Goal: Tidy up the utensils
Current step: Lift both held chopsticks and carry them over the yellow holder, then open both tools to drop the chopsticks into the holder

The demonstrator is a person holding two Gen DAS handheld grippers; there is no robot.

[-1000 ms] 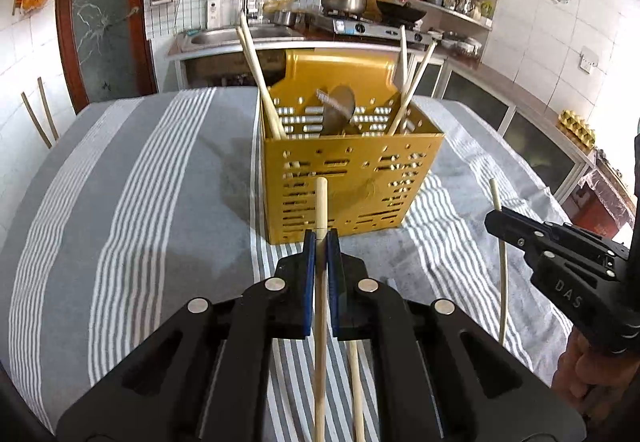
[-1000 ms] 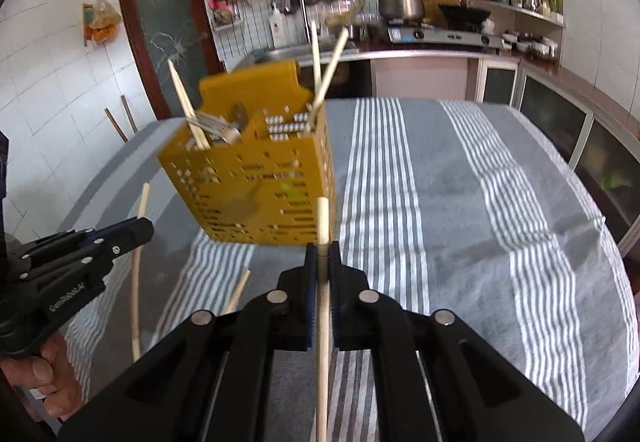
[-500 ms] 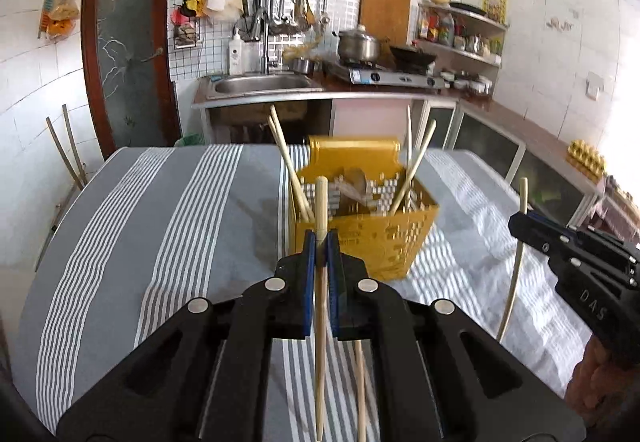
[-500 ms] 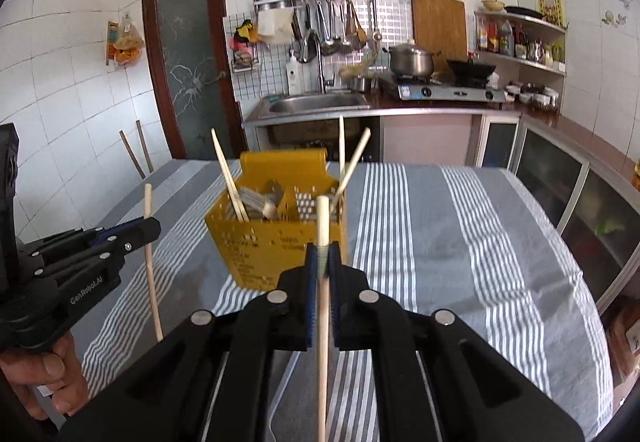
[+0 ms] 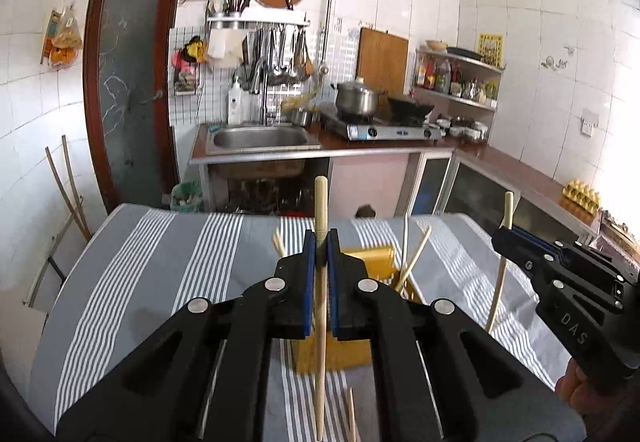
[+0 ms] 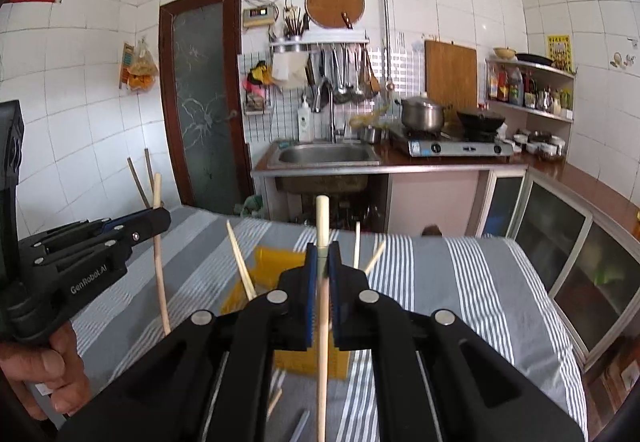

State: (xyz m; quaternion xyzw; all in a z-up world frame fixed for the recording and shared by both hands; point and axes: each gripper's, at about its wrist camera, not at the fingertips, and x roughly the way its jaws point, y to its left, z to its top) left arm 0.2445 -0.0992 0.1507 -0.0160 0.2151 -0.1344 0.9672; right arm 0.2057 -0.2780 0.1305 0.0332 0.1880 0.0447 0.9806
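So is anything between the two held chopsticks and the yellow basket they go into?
Nothing visible. The left gripper and right gripper each clamp a wooden chopstick upright above the yellow perforated plastic basket, whose top holds only leaning chopsticks.

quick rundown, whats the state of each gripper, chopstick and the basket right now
left gripper: shut on a chopstick
left chopstick: held upright, off the table
right gripper: shut on a chopstick
right chopstick: held upright, off the table
yellow basket: standing on the striped cloth, chopsticks leaning inside
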